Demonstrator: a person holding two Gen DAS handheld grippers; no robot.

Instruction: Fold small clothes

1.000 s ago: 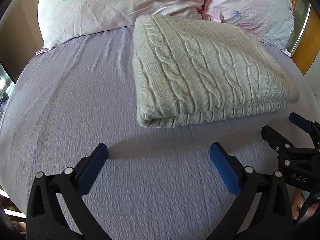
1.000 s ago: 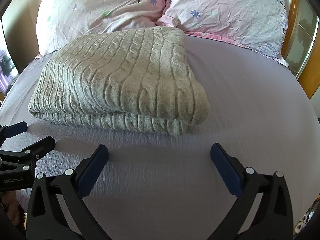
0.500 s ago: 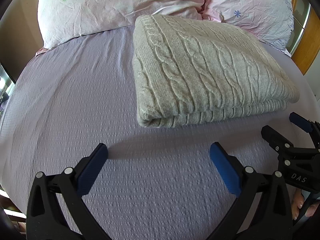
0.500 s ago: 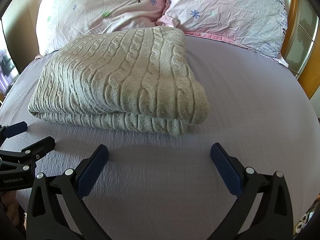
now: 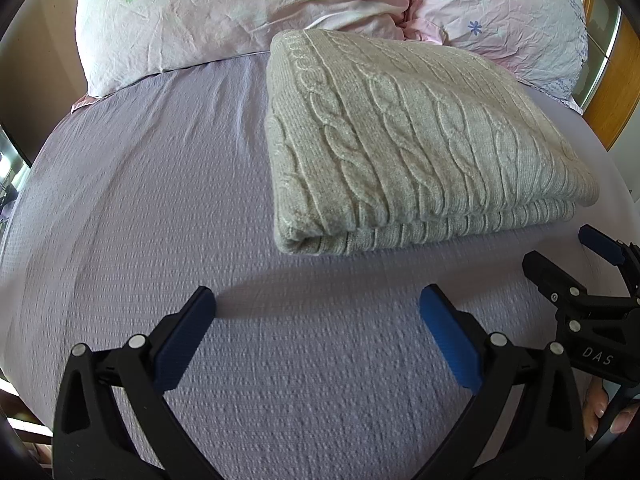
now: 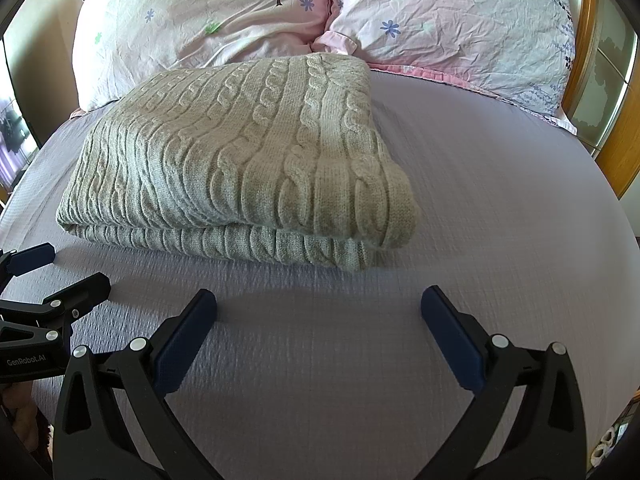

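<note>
sweater folded mid-bed | soft, bulky, likely light (layers slip) | grasp near folded edge | left tongs, right tongs released, empty

Sunlit lavender bed, floral pillows, wooden headboard.

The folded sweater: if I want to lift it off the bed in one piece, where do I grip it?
Probably the near corners of the sweater, coming in low from the front. Its stacked layers show along that near edge, so each open gripper, left and right, could likely close over the full thickness. Neither touches it now; both hang above the sheet.
</note>
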